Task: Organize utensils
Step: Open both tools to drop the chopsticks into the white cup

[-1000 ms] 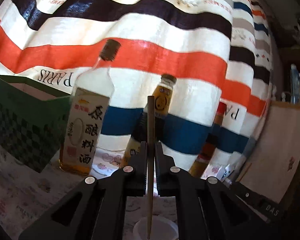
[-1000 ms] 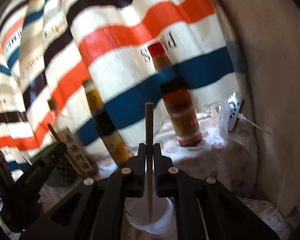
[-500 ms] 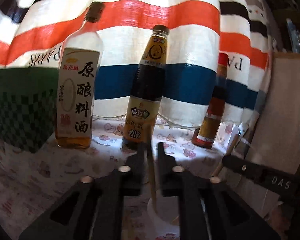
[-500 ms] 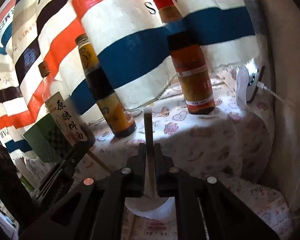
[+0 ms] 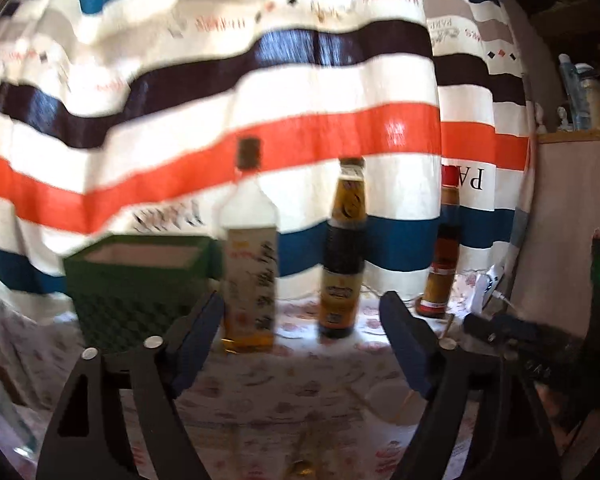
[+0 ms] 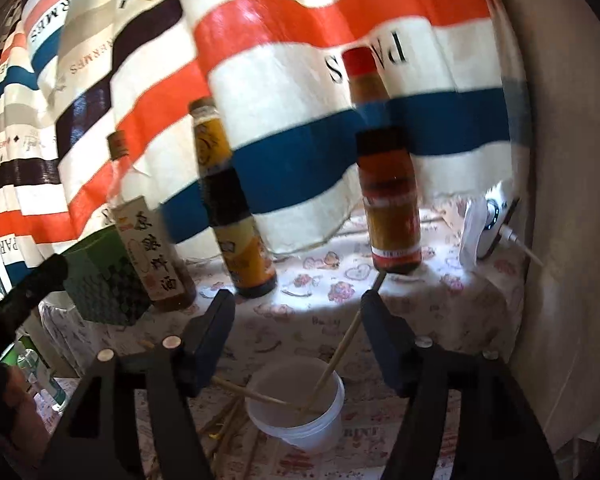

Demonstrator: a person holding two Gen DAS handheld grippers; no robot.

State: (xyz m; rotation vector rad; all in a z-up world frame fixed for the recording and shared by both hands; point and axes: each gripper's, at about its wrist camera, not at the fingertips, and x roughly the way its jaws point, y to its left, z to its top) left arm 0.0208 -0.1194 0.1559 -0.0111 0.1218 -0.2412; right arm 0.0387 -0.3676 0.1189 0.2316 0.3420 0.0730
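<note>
Chopsticks (image 6: 342, 354) are found standing in the white cup (image 6: 300, 412) on the counter (image 6: 440, 300), two of them leaning against opposite sides of the rim, so that the sticks are gathered upright rather than left loose. Further sticks (image 6: 224, 424) are seen lying flat on the patterned cloth beside the cup, not yet collected. The right gripper (image 6: 298, 322) is held just above and behind the cup; its jaws are opening, and nothing is pressed between the pads, the leaning stick passing close to the right pad without contact that can be confirmed. The left gripper (image 5: 302, 330) is held off to the side, jaws opening and empty, with only the cup (image 5: 392, 402) visible low between them. Three sauce bottles (image 6: 388, 184) and a green box (image 6: 104, 280) stand at the back along the striped curtain, clear of the working area. The step in hand is judged to be release after deposit.
</note>
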